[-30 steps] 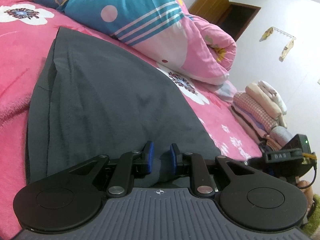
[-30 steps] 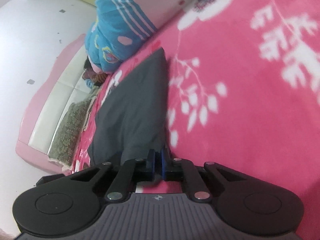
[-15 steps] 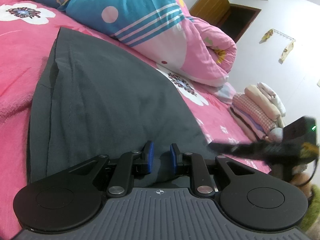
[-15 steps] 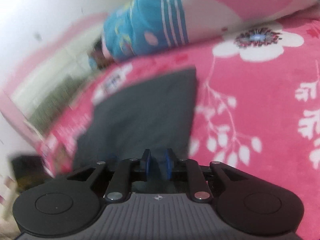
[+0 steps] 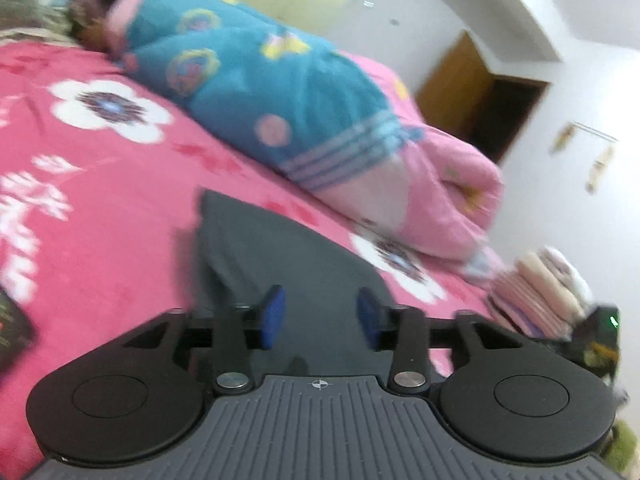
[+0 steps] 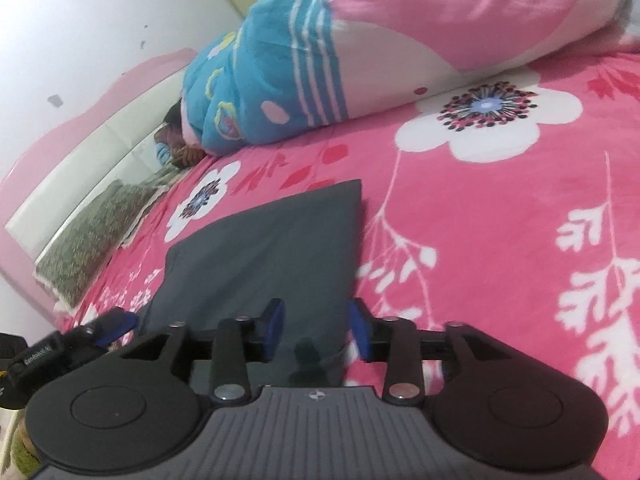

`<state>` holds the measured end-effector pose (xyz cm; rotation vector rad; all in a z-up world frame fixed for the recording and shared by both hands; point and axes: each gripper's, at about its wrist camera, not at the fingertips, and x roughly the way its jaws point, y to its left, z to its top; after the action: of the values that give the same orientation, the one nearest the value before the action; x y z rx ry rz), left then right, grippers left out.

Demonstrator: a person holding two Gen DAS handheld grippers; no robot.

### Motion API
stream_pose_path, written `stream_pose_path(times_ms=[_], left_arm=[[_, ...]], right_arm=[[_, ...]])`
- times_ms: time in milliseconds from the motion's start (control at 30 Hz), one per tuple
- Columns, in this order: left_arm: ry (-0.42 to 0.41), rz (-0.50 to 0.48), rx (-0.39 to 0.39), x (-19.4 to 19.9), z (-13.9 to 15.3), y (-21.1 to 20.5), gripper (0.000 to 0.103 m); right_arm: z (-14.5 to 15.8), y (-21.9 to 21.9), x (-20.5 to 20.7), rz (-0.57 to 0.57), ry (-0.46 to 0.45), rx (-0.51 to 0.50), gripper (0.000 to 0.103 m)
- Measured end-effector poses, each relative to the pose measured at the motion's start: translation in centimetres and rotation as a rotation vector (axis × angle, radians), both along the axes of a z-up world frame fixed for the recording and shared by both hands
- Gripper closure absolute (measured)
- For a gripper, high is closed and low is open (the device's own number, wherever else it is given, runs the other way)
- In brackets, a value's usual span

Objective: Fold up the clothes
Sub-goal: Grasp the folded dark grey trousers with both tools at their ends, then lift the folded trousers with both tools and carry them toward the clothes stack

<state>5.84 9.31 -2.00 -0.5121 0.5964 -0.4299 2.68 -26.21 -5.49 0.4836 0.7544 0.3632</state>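
Both grippers stand with their blue-padded fingers apart and hold nothing. The left gripper (image 5: 320, 318) hangs over the near end of the dark grey folded cloth garment (image 5: 288, 264), which lies flat on the pink fleece bed cover with white flowers (image 5: 100, 208). The right gripper (image 6: 316, 326) is over the near right corner of the same garment (image 6: 260, 252), and its right finger stands just at the cloth's edge. Behind the garment lies a rolled blue and pink quilt (image 6: 304, 60). Only the left view shows a stack of folded pale textiles (image 5: 540, 284) and a brown wooden door (image 5: 456, 80). Only the right view shows the pink and white headboard (image 6: 80, 148) and an olive patterned pillow (image 6: 92, 236).
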Motion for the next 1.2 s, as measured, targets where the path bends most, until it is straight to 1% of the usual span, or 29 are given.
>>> stream_pose_path(times_ms=[33,67,133,167,267,333,433,500,667,800,933,967,1000,1033,1067,1100,1167,1200], left_arm=[[0.009,0.018,-0.001,0.3,0.2,0.5,0.043],[0.018,0.037,-0.002,0.5,0.3,1.0,0.039],[0.036,0.073,-0.003,1.1,0.7,2.0,0.034],[0.045,0.092,-0.004,1.4,0.8,2.5,0.032],[0.101,0.059,-0.025,2.5,0.5,2.7,0.021],[0.140,0.047,-0.045,3.1,0.0,2.9,0.021],[0.194,0.013,-0.097,4.3,-0.7,3.3,0.020],[0.225,-0.005,-0.130,5.1,-1.0,3.4,0.020],[0.286,-0.047,-0.152,7.1,-2.2,3.2,0.020],[0.299,-0.068,-0.151,8.1,-2.6,3.0,0.022],[0.306,-0.084,-0.130,8.9,-2.9,2.5,0.027],[0.305,-0.085,-0.121,9.0,-2.9,2.3,0.030],[0.305,-0.086,-0.112,9.1,-2.9,2.2,0.032],[0.305,-0.087,-0.103,9.3,-2.9,2.1,0.036],[0.306,-0.081,-0.098,9.3,-2.9,2.0,0.043],[0.308,-0.073,-0.092,9.3,-3.0,2.0,0.046],[0.305,-0.066,-0.081,9.3,-3.0,2.0,0.057],[0.299,-0.065,-0.068,9.3,-2.9,1.8,0.060]], right_arm=[[-0.2,-0.2,0.4,-0.001,0.013,0.016,0.056],[-0.4,-0.4,0.9,-0.005,0.034,0.033,0.051],[-1.0,-0.8,1.8,-0.010,0.077,0.065,0.043],[-1.3,-1.0,2.2,-0.010,0.096,0.080,0.042],[-2.2,-1.5,3.4,-0.005,0.156,0.129,0.040],[-2.9,-1.9,4.3,0.004,0.194,0.170,0.039],[-3.5,-2.4,5.4,0.031,0.229,0.226,0.036],[-3.8,-2.6,6.2,0.051,0.251,0.250,0.036],[-4.4,-2.5,8.4,0.116,0.297,0.296,0.036],[-5.0,-2.0,10.3,0.169,0.316,0.327,0.036],[-5.5,-0.8,12.4,0.223,0.313,0.333,0.044],[-5.7,-0.5,12.8,0.234,0.310,0.332,0.048],[-5.8,-0.1,13.2,0.243,0.306,0.329,0.050],[-5.8,0.2,13.5,0.252,0.301,0.326,0.053],[-5.9,0.6,13.7,0.259,0.295,0.315,0.060],[-5.9,1.0,13.9,0.265,0.288,0.303,0.064],[-5.9,1.6,13.9,0.267,0.271,0.280,0.078],[-5.8,1.9,13.8,0.268,0.263,0.269,0.082]])
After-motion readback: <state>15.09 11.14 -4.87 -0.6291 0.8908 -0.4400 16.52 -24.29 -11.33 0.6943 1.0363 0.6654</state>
